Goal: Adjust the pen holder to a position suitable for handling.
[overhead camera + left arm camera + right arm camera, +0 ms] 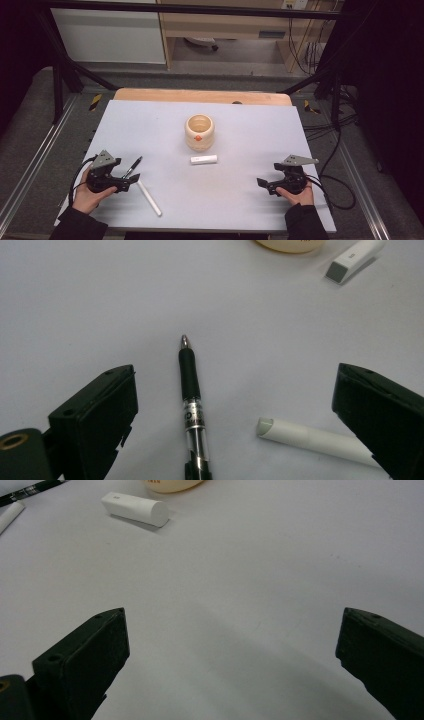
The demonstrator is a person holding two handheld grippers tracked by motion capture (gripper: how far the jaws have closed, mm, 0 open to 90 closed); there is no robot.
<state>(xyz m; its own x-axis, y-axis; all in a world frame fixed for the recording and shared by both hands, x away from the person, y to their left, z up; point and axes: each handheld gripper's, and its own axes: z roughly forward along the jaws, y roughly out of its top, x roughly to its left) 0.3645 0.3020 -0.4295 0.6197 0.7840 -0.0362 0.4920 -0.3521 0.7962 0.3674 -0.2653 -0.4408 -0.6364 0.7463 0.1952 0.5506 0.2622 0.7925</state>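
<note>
We hold the left gripper [131,179] low over the near left part of the table [250,200], its jaws wide apart and gripping nothing. In the left gripper view a black pen [192,405] lies on the table between the jaws, touching neither, its tip pointing away from us. Just beside it, toward the right jaw, lies a white stick [312,439], its far end close to that jaw; whether they touch we cannot tell. From above, the pen [133,166] and the stick [149,197] lie close together just right of the left gripper.

We hold the right gripper [263,183] over the near right part of the table, jaws also wide apart, with bare table between them.

A cream cup [199,131] stands upright at the middle of the table. A short white block [203,159] lies just in front of it, well apart from both grippers.
</note>
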